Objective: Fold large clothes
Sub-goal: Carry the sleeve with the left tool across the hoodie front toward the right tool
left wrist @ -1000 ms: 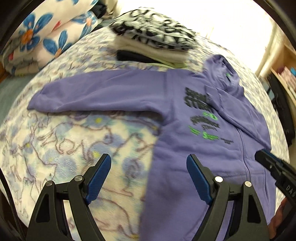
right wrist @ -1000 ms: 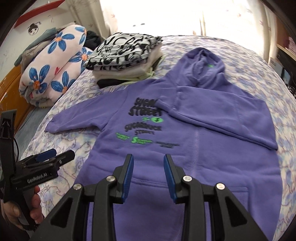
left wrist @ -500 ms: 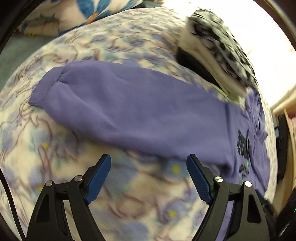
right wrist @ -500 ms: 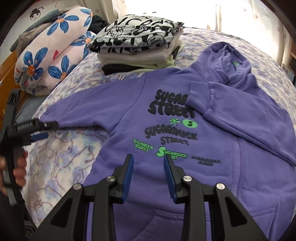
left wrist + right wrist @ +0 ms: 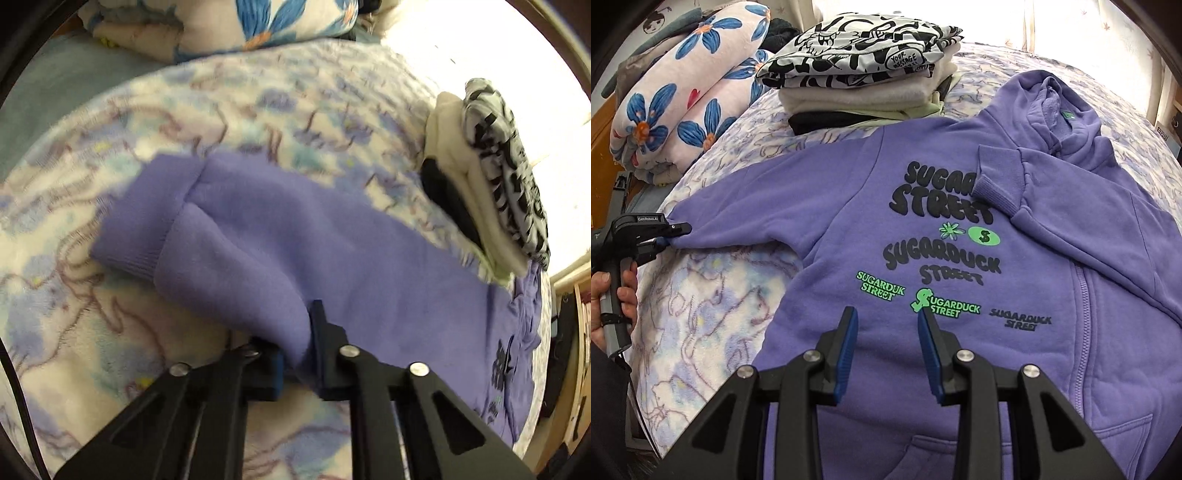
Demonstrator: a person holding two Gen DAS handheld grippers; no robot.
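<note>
Left gripper (image 5: 295, 354) pinched tight on soft purple hoodie's (image 5: 960, 258) ribbed-cuffed fleece sleeve (image 5: 258, 243)

Left tool (image 5: 295, 350) clamped on purple hoodie sleeve (image 5: 258, 240), floral blanket (image 5: 74, 350) beneath.

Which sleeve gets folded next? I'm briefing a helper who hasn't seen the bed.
On the flowered bedspread lies a purple hoodie, print side up. The sleeve stretches flat toward the flowered quilt roll, its end pinched in the left gripper. The other sleeve is already folded across the chest.
</note>
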